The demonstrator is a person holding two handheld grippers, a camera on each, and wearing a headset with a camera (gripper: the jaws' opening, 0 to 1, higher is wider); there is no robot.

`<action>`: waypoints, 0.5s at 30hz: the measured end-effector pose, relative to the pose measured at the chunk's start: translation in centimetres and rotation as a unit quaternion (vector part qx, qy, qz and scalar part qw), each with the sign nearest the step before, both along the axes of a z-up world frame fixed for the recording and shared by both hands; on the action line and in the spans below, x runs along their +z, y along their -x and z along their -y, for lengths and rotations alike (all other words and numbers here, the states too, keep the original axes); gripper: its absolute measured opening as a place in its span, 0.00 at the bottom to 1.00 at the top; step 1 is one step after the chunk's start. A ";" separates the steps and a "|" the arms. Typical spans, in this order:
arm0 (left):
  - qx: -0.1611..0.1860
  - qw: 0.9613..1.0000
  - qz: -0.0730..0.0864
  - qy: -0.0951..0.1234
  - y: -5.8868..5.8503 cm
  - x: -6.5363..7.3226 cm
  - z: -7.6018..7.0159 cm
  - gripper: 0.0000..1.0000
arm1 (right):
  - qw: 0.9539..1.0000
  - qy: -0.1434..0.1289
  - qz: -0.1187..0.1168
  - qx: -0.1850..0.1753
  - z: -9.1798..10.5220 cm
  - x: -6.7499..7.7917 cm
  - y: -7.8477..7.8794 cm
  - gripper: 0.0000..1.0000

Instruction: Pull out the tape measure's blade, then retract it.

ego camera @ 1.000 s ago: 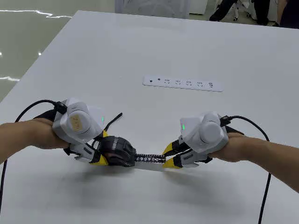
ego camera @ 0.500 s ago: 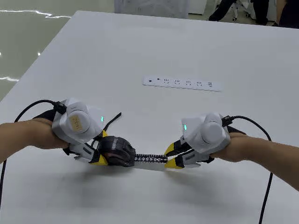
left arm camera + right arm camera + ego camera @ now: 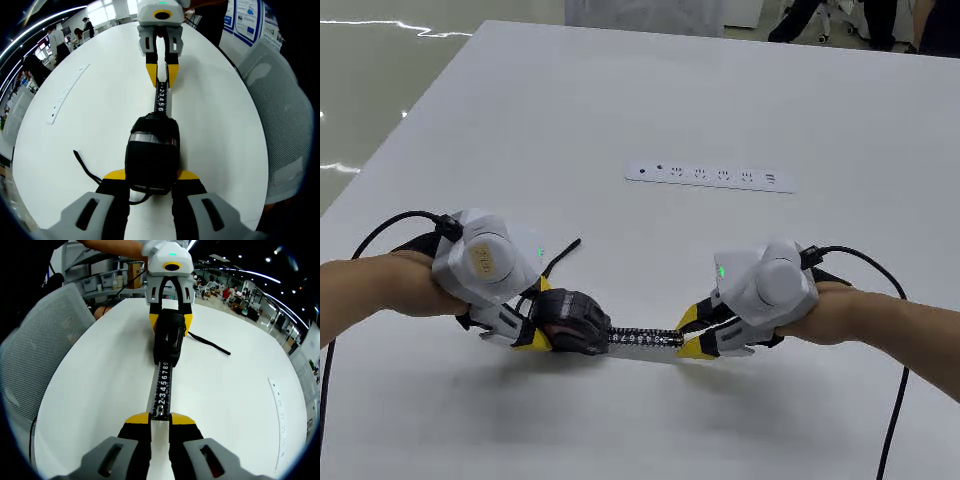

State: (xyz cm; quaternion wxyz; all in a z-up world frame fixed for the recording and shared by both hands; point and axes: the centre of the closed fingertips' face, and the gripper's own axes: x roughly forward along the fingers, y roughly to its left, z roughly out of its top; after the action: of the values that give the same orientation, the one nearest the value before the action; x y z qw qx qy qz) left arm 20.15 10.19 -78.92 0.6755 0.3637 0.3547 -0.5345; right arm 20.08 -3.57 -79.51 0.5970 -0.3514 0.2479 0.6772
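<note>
The left tongs (image 3: pixel 151 176) are clamped on the tape measure (image 3: pixel 570 322), with 1 yellow-tipped jaw pressed to each flank of its rear end. The right tongs (image 3: pixel 160 419) are closed on the free end of the blade (image 3: pixel 642 338), with their yellow tips meeting around it.

In the head view the 2 tongs face each other low in the picture. The left ones are at 9 o'clock of the tape measure and the right ones at 3 o'clock, with the drawn length of blade stretched straight between them, just above the worktop (image 3: pixel 670 100).

The tape measure is a chunky black case with rounded corners and a glossy grey band across its top. It rests on the white worktop at about 7 o'clock of the head view. The blade is a dark strip with white numerals. The right gripper view shows 2 to 9 between the tips and the case mouth.

A thin black strap (image 3: pixel 207 343) trails from the case and lies loose on the worktop.

A white power strip (image 3: pixel 708 177) lies flat at 12 o'clock of the blade, well apart from it.
</note>
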 end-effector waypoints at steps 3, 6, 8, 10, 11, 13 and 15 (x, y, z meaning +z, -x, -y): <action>0.001 1.000 0.000 0.000 0.1 0.1 0.1 0.27 | 1.000 0.001 0.000 0.000 0.1 0.0 0.0 0.11; 0.001 1.000 0.000 0.001 0.1 0.1 0.1 0.27 | 1.000 0.001 0.000 0.000 0.3 0.0 -0.1 0.11; 0.001 1.000 0.000 0.001 0.1 0.1 0.1 0.27 | 1.000 0.001 0.001 0.000 0.4 0.0 -0.2 0.11; 0.001 1.000 -0.001 0.001 0.1 0.1 0.1 0.27 | 1.000 0.003 0.003 0.000 0.5 0.0 -0.2 0.11; 0.002 1.000 -0.001 0.001 0.1 0.1 0.1 0.27 | 1.000 0.003 0.003 0.001 0.5 0.0 -0.2 0.11; 0.002 1.000 -0.001 0.001 0.0 0.1 0.1 0.27 | 1.000 0.003 0.004 0.001 0.5 0.0 -0.2 0.11; 0.002 1.000 -0.001 0.001 0.0 0.1 0.1 0.27 | 1.000 0.003 0.004 0.001 0.6 0.0 -0.3 0.11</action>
State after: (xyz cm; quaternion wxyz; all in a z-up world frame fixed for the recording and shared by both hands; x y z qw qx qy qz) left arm 20.15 10.12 -78.86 0.6767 0.3616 0.3555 -0.5339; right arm 20.35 -4.14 -79.47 0.5964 -0.3567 0.2472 0.6753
